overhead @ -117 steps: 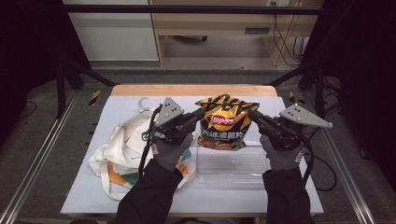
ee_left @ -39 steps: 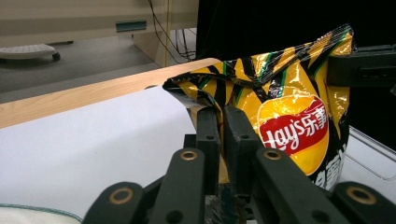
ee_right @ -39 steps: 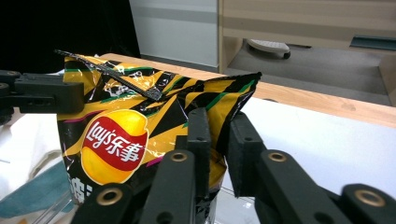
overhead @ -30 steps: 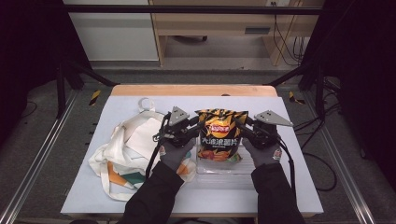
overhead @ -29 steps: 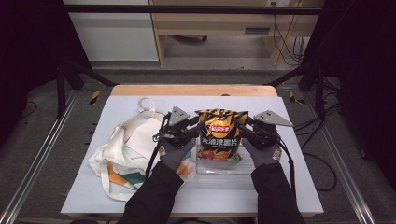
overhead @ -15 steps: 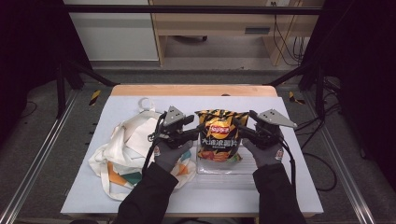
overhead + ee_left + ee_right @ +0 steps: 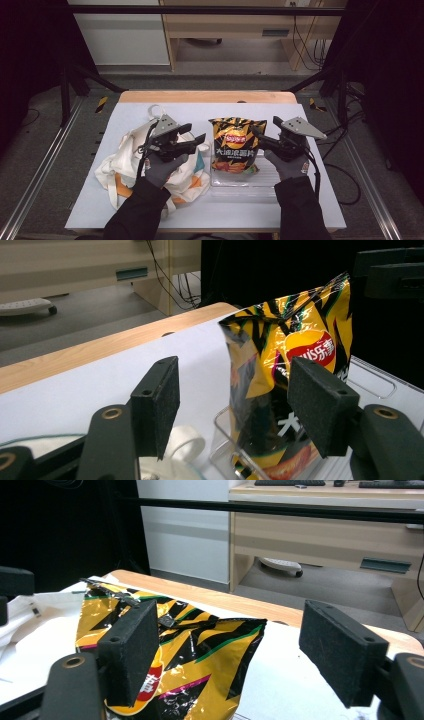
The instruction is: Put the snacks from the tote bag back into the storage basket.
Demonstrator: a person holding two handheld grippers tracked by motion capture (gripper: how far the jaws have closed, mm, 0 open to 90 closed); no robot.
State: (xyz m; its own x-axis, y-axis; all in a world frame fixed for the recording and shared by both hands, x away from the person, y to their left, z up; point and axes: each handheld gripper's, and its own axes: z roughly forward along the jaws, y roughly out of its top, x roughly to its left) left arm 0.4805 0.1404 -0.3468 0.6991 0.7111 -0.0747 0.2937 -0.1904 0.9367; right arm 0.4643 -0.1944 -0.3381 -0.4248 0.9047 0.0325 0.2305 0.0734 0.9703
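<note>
White table [image 7: 310,205] carries all. Tote bag [image 7: 122,167] lies crumpled left of chip bag, under left hand. Clear plastic tray [image 7: 265,177] sits right of tote bag; chip bag [image 7: 234,150] stands upright in it, top leaning back. Left gripper [image 7: 200,141] just left of chip bag, jaws just been opening, released, nothing between. Right gripper [image 7: 257,134] close at chip bag's right edge, jaws also just opening, pads off foil.
</note>
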